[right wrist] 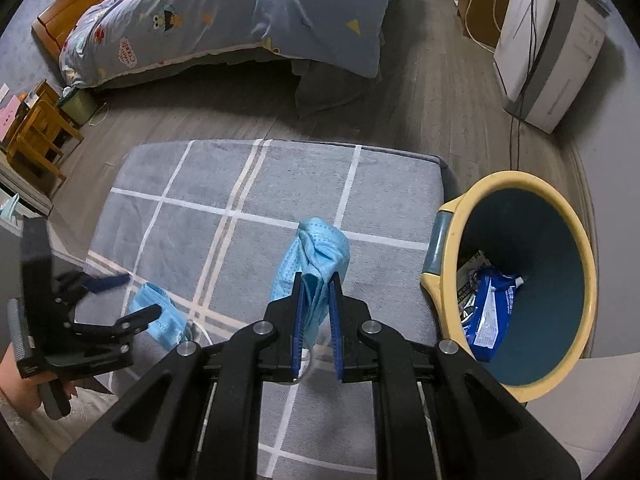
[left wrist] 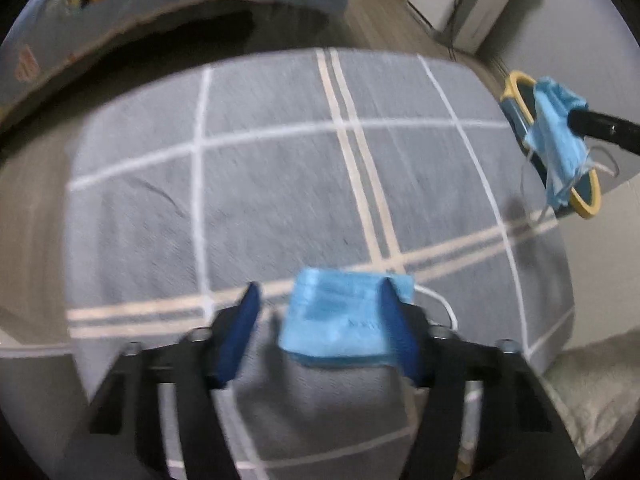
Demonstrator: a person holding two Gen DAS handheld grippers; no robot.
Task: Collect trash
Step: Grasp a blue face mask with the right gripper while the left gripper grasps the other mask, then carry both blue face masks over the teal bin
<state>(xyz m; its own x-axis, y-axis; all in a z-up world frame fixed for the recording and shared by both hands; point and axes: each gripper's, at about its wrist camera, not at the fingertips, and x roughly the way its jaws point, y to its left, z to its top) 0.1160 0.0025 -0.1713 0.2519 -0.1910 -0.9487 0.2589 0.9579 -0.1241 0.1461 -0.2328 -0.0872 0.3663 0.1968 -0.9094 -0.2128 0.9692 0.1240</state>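
Observation:
A flat light-blue face mask [left wrist: 336, 320] lies on the grey checked cushion [left wrist: 280, 200]. My left gripper [left wrist: 320, 300] points down over it, open. The mask sits between the fingers against the right one, with a gap to the left one. The right wrist view shows the same mask [right wrist: 160, 312] and the left gripper [right wrist: 134, 298] at the cushion's [right wrist: 260, 208] left edge. My right gripper [right wrist: 318, 280] is shut on a second, crumpled blue mask [right wrist: 320, 252], held above the cushion, left of the yellow-rimmed bin [right wrist: 452, 264]. The left wrist view shows this held mask [left wrist: 556, 136] in front of the bin [left wrist: 516, 84].
A blue wrapper [right wrist: 488, 312] and printed paper lie inside the bin. Beyond the cushion, a bed with a blue patterned quilt [right wrist: 240, 12] stands on the wooden floor. A white appliance with cables [right wrist: 552, 48] is at the back right, and wooden furniture [right wrist: 36, 136] at the left.

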